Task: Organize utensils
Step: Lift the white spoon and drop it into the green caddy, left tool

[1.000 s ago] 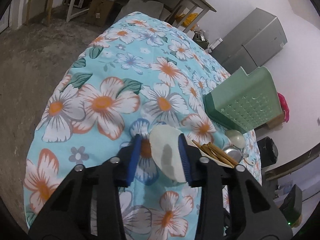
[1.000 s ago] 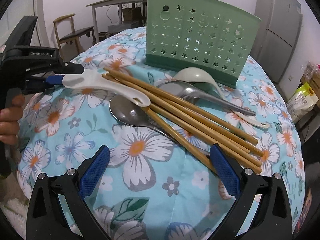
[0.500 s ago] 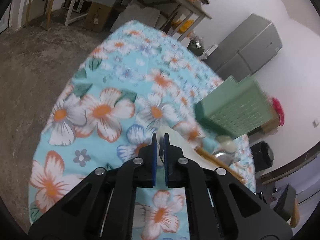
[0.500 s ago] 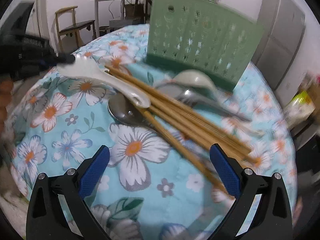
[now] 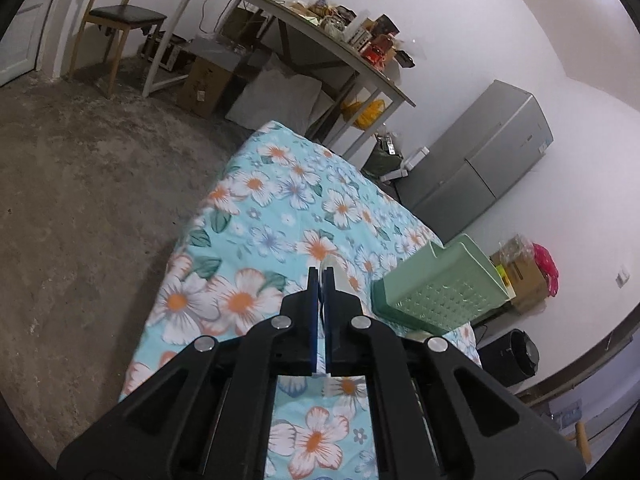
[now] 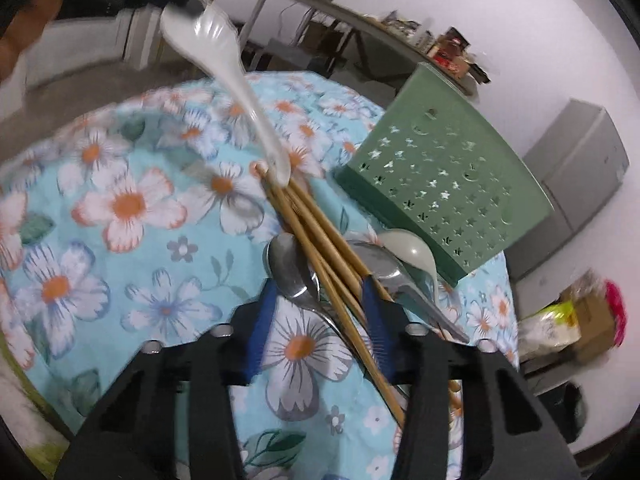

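My left gripper [image 5: 320, 276] is shut on a white ceramic spoon [image 6: 224, 60] and holds it in the air above the table; in the left wrist view only a white sliver of it [image 5: 331, 270] shows past the pads. My right gripper [image 6: 318, 294] is open and low over the pile, its fingers on either side of a metal spoon [image 6: 292, 272] and several wooden chopsticks [image 6: 320, 236]. A second metal spoon [image 6: 384, 268] and a pale spoon [image 6: 412, 250] lie beside them. The green perforated utensil holder [image 6: 444, 176] stands behind the pile; it also shows in the left wrist view [image 5: 440, 292].
The table has a light blue floral cloth [image 6: 120, 208]. Behind it are a grey fridge [image 5: 480, 160], a long cluttered desk [image 5: 304, 28], a wooden chair [image 5: 120, 20] and cardboard boxes [image 5: 204, 88] on the concrete floor.
My left gripper closed on the white spoon and lifted it off the chopsticks. My right gripper moved forward and down over the pile, its fingers narrowing.
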Demonstrator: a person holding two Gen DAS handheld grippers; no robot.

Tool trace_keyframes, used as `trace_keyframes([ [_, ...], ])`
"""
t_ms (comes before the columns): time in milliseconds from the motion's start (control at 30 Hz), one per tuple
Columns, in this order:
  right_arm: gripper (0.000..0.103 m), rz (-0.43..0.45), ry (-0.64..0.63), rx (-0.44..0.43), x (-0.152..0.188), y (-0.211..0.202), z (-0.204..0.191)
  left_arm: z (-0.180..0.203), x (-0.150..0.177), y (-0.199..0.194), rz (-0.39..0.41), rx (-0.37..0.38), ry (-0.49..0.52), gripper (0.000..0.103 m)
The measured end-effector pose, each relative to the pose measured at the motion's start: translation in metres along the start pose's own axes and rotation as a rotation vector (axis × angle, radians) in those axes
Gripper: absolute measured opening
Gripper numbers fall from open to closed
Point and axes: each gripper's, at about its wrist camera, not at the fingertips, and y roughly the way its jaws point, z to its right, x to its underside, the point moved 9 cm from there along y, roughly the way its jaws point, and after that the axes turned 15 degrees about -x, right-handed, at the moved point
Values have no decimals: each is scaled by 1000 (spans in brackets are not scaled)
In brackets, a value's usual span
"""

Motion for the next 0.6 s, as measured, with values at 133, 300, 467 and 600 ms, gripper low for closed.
trace_keyframes([
  [133, 21, -59, -51, -17, 4, 12, -13, -6, -3, 5, -5, -12, -2, 1],
  [300, 18, -70, -99, 15, -3, 22, -20, -9, -3, 10, -19, -20, 1, 1],
  [467, 8, -66, -118, 29, -9, 32, -20, -10, -5, 8, -5, -35, 9, 1],
  [600, 6, -38, -100, 20, -12, 27, -20, -9, -8, 1, 20, -48, 15, 1],
])
